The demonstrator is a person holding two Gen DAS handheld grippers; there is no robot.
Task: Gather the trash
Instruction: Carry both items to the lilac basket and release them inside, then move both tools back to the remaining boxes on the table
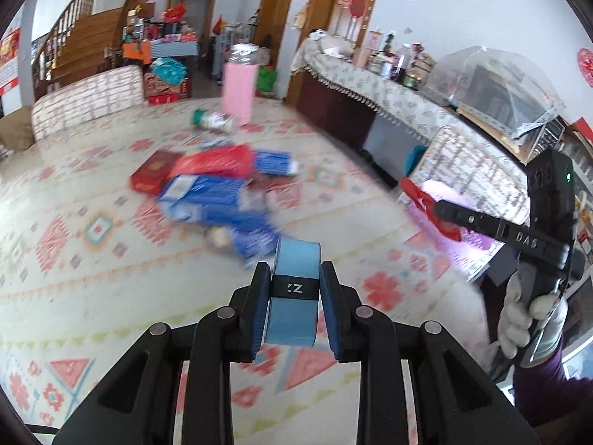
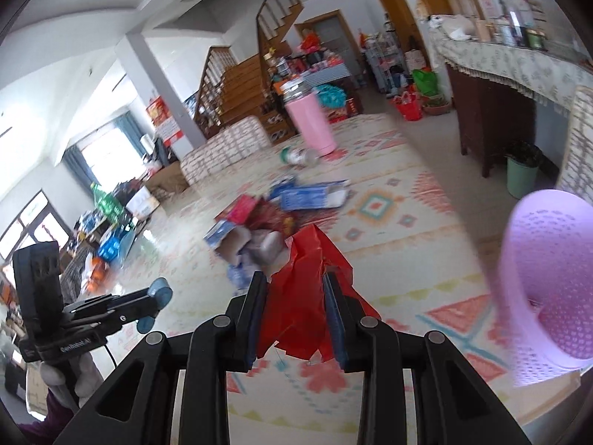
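My left gripper point(image 1: 294, 278) is shut on a light blue box point(image 1: 294, 270) with a black band, held above the patterned tablecloth. My right gripper point(image 2: 294, 285) is shut on a crumpled red wrapper point(image 2: 307, 289); it also shows in the left wrist view point(image 1: 420, 198) at the right. A pile of trash lies mid-table: blue cartons point(image 1: 207, 193), a red box point(image 1: 155, 170), a red packet point(image 1: 218, 161); the pile also shows in the right wrist view point(image 2: 267, 218). A purple mesh basket point(image 2: 548, 278) stands close at the right, and shows in the left wrist view point(image 1: 444, 200).
A pink tumbler point(image 1: 239, 91) and a toppled bottle with a green cap point(image 1: 211, 118) lie at the table's far end. A chair back point(image 1: 463, 170) and a sideboard with jars point(image 1: 370, 85) stand to the right. A green bin point(image 2: 522, 178) stands on the floor.
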